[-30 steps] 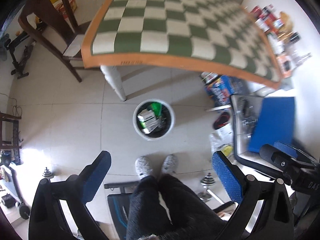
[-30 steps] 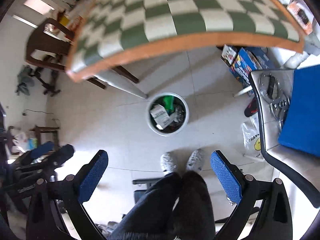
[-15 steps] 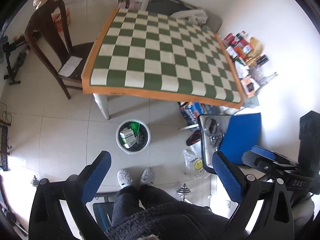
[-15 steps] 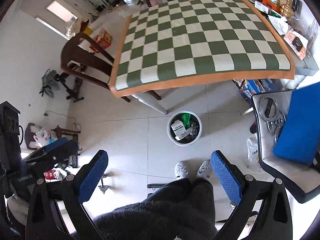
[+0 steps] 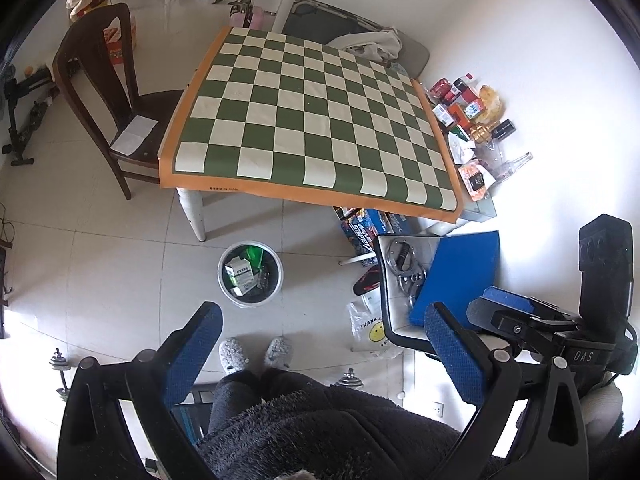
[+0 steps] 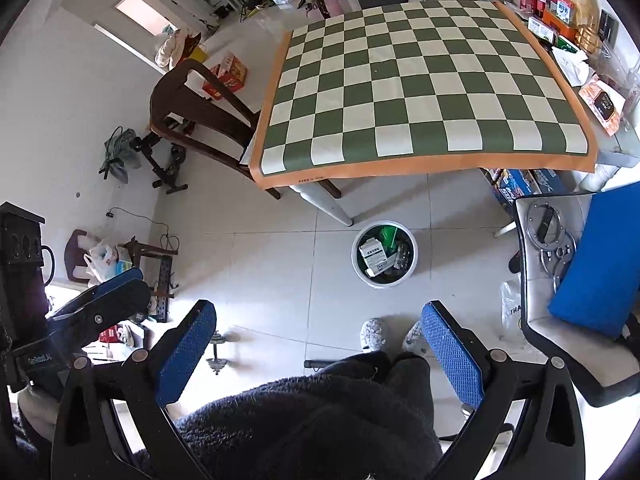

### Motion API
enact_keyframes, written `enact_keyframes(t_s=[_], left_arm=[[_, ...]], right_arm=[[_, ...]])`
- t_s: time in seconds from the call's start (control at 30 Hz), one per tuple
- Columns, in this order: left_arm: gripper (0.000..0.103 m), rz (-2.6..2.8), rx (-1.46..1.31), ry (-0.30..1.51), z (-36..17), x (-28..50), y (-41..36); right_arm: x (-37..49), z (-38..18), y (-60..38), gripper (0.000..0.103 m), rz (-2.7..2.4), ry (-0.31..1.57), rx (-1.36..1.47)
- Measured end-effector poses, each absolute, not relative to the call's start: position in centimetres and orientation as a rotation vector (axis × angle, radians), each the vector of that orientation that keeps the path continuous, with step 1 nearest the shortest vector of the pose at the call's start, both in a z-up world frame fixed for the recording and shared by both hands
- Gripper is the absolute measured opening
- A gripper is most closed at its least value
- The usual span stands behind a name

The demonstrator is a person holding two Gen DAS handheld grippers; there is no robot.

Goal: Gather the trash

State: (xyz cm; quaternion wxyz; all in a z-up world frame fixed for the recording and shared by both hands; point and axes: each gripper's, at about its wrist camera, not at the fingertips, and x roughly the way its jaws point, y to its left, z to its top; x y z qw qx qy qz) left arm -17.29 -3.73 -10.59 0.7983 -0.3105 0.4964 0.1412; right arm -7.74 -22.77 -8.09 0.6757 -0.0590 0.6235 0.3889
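Both grippers spread wide and empty above the floor

The left gripper (image 5: pixel 320 344) gaped, grasping nothing; the round white trash bin (image 5: pixel 250 273) stood on the tiles by the table leg (image 5: pixel 193 216), holding a white carton (image 5: pixel 239 273) and green scraps; the right gripper (image 6: pixel 320 346) likewise gaped

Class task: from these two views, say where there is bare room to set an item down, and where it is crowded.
Free: the whole checkered tabletop, and the floor tiles between bin and wooden chair. Crowded: the table's right edge, lined with packets and bottles, and the bin.
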Motion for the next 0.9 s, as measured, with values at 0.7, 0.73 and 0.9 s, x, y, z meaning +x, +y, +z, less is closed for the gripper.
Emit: enact_keyframes(t_s=[0.7, 0.73, 0.9], left_arm=[[0.103, 0.298, -0.668, 1.085, -10.55, -17.95, -4.42], [0.103, 0.301, -0.666, 1.085, -10.54, -17.92, -4.43], [0.103, 0.302, -0.674, 1.097, -10.66, -18.09, -4.44]], right_arm=[[-8.19, -7.48, -23.68, 0.103, 0.904, 1.424, -0.175], [-8.18, -7.48, -23.76, 0.103, 0.907, 1.425, -0.178], [-8.22, -7.64, -23.8, 0.103, 0.914, 1.43, -0.181]])
